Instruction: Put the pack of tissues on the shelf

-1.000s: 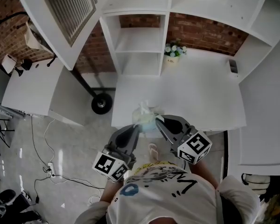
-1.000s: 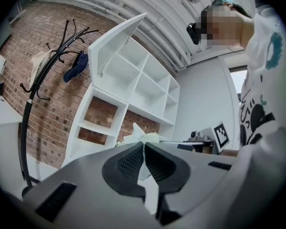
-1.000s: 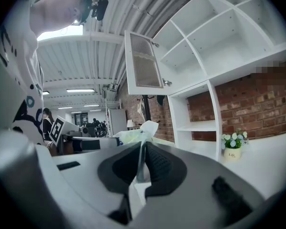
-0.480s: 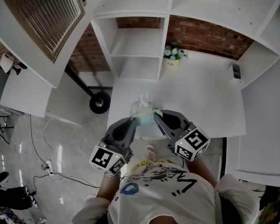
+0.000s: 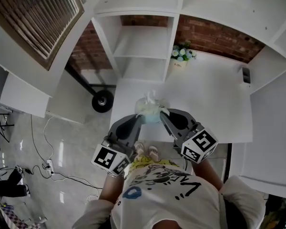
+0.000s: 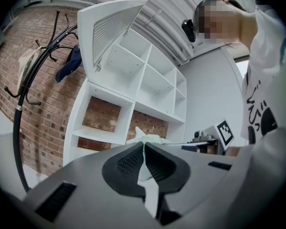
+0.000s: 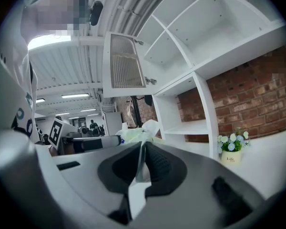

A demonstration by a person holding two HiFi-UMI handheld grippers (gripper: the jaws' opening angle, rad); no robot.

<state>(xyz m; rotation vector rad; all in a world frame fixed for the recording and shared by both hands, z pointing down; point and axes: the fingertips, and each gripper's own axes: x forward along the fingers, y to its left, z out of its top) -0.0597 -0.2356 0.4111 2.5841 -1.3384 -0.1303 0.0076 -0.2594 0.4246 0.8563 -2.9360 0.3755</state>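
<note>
My left hand-held gripper (image 6: 143, 145) has its jaws pressed almost together on a thin fold of the pack of tissues (image 5: 149, 111). My right hand-held gripper (image 7: 143, 145) pinches the other side of the pack the same way, with pale wrapper showing between its dark pads (image 7: 157, 167). The two come in from either side, tips close together, and the pack sits between them with a tuft of tissue sticking up from its top. In the head view the pack is over the front part of the white surface (image 5: 214, 104), near its left end. I cannot tell whether it rests there or is lifted clear.

Farther back on the surface a small pot of flowers (image 5: 180, 62) stands just to the right of the white shelf (image 5: 139, 43), whose open compartments face me. Behind both is a brick wall (image 5: 219, 35). Left of the surface a black wheel (image 5: 103, 101) sits on the floor, and a slatted white door (image 5: 33, 18) hangs open above.
</note>
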